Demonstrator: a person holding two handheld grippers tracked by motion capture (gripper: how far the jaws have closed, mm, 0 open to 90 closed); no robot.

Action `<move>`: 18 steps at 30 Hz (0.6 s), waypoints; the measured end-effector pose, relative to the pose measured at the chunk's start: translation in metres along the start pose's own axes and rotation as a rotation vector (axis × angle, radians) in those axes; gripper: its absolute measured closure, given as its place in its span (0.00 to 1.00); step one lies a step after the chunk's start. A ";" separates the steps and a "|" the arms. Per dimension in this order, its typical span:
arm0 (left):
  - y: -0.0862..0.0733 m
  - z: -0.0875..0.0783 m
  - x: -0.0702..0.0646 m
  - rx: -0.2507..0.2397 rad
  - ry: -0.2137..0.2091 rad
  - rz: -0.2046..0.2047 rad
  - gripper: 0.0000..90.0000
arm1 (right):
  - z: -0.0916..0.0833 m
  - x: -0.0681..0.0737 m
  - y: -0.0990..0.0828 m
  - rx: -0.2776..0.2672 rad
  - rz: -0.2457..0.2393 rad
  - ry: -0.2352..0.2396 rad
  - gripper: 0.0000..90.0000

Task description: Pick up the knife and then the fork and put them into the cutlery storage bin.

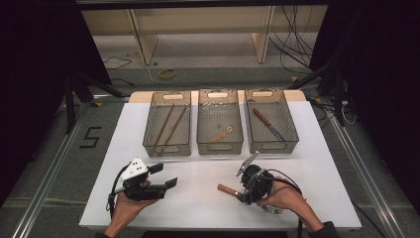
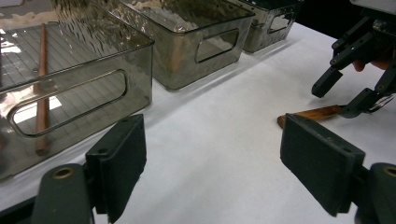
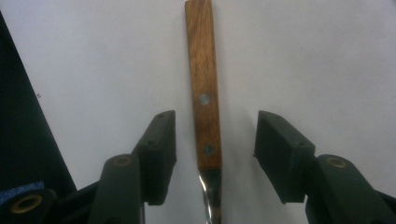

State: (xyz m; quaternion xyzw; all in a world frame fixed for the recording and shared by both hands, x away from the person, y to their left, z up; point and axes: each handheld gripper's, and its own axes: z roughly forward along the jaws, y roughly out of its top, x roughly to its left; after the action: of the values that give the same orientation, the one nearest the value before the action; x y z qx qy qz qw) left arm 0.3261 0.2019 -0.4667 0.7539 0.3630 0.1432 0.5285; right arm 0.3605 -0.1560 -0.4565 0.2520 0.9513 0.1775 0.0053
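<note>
The wooden-handled utensil (image 3: 204,93) lies on the surface near its front edge, handle running lengthwise between the right hand-held gripper's (image 3: 215,158) released jaws, untouched. The left hand-held gripper (image 1: 166,174) waits open, farther away.

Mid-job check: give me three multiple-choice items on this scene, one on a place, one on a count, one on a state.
1. Where does the wooden-handled utensil lie?
A. in the left bin
B. on the white table, between the right gripper's jaws
C. in the left gripper

2. How many bins stand in a row?
A. two
B. three
C. four

3. How is the left gripper?
A. open, empty
B. shut on a chopstick
C. shut on a bin wall

Key: 1 B, the right gripper view shows the handle flat on the table, pads either side and apart from it. 2 B, the high view shows three. 3 A, its jaws stand wide over bare table.
</note>
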 end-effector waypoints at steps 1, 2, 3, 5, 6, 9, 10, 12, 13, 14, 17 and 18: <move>0.000 0.000 0.000 0.000 0.000 0.000 0.24 | 0.001 0.000 0.000 0.001 -0.002 0.001 0.56; 0.000 0.000 0.000 0.000 0.000 -0.001 0.24 | 0.001 0.001 0.000 0.006 -0.004 0.001 0.56; 0.000 0.000 0.000 -0.002 0.000 -0.004 0.24 | 0.002 0.001 -0.001 0.007 -0.006 0.003 0.58; 0.000 0.000 0.000 -0.002 -0.001 -0.004 0.24 | 0.002 0.001 -0.001 0.016 -0.009 0.004 0.60; 0.000 0.000 0.000 -0.002 -0.001 -0.005 0.24 | 0.002 0.001 -0.001 0.017 -0.009 0.003 0.61; 0.000 0.000 0.000 0.000 -0.001 -0.002 0.24 | 0.003 0.001 -0.002 0.028 -0.015 0.001 0.63; 0.000 0.000 0.000 0.000 -0.001 -0.001 0.24 | 0.004 0.002 -0.002 0.030 -0.017 0.001 0.64; 0.000 0.000 0.000 -0.001 -0.002 -0.002 0.24 | 0.005 0.003 -0.002 0.036 -0.021 0.001 0.66; 0.000 0.000 0.000 -0.001 -0.002 -0.003 0.24 | 0.006 0.003 -0.002 0.041 -0.024 -0.003 0.66; 0.000 0.000 0.000 0.000 -0.001 -0.002 0.24 | 0.006 0.003 -0.002 0.041 -0.027 -0.006 0.67; 0.000 0.000 0.000 -0.001 -0.002 -0.002 0.24 | 0.005 0.004 -0.002 0.045 -0.032 -0.014 0.70; 0.000 0.000 0.000 -0.001 -0.002 -0.002 0.24 | 0.006 0.004 -0.002 0.045 -0.039 -0.019 0.70</move>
State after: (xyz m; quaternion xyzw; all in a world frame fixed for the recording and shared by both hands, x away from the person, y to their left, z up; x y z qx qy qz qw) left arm 0.3261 0.2016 -0.4668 0.7534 0.3631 0.1423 0.5294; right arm 0.3568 -0.1537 -0.4621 0.2352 0.9597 0.1534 0.0123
